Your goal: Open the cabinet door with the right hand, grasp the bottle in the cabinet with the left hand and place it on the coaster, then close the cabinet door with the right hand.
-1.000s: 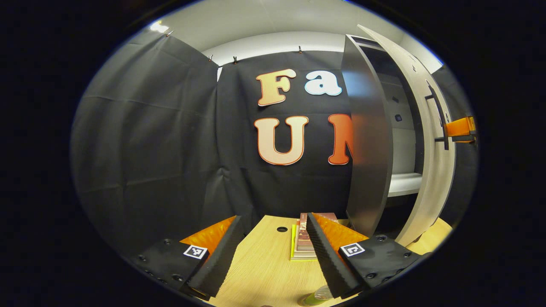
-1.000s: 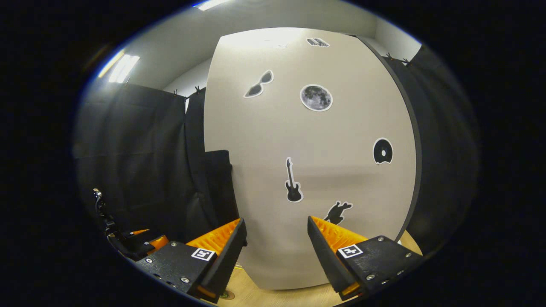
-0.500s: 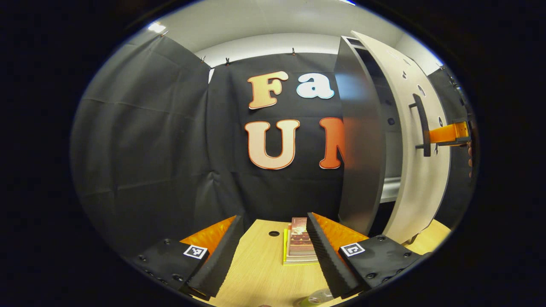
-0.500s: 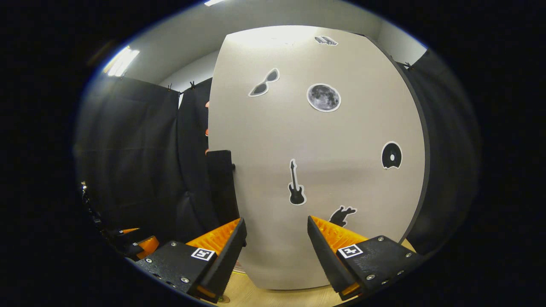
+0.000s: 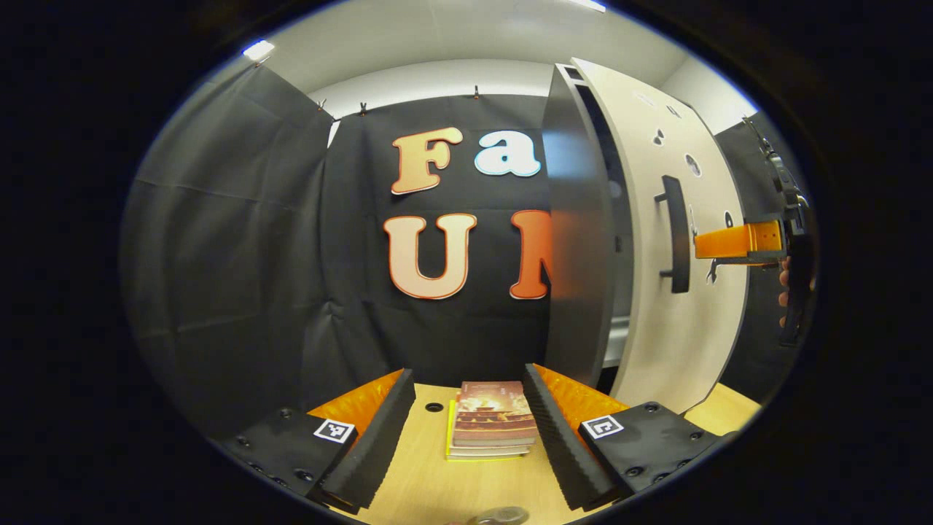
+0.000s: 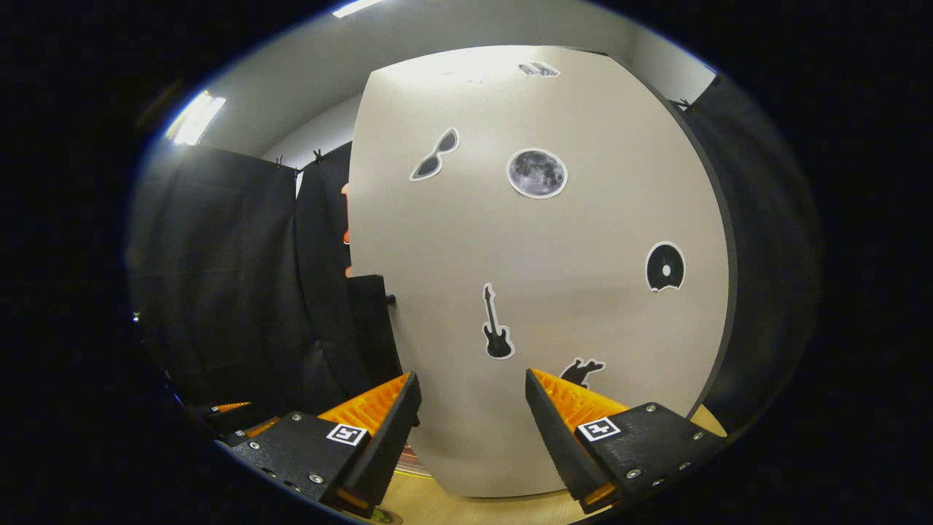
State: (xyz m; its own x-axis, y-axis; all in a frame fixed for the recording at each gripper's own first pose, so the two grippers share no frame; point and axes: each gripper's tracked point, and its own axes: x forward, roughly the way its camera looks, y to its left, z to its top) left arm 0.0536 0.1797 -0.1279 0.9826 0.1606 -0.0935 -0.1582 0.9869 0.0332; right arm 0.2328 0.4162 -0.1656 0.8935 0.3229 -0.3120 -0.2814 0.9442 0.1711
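Observation:
The cabinet's pale door (image 5: 692, 306) stands almost shut against the dark cabinet side (image 5: 576, 240), with only a narrow gap. Its dark handle (image 5: 678, 233) faces out. In the left gripper view my right gripper (image 5: 736, 244) reaches the door face beside the handle. In the right gripper view the stickered door (image 6: 554, 292) is close ahead, and my right gripper (image 6: 474, 430) is open with nothing held. My left gripper (image 5: 466, 430) is open over the wooden table (image 5: 415, 481). The bottle's top (image 5: 499, 516) peeks in at the bottom edge, below the fingers.
A stack of books (image 5: 492, 423) lies on the table ahead of my left gripper, next to a cable hole (image 5: 434, 407). The cabinet stands at the table's right. Black cloth walls close the booth behind and to the left.
The door has swung further toward the cabinet, narrowing the gap, with my right gripper following it. In the left gripper view the scene has slid left and the bottle has dropped lower.

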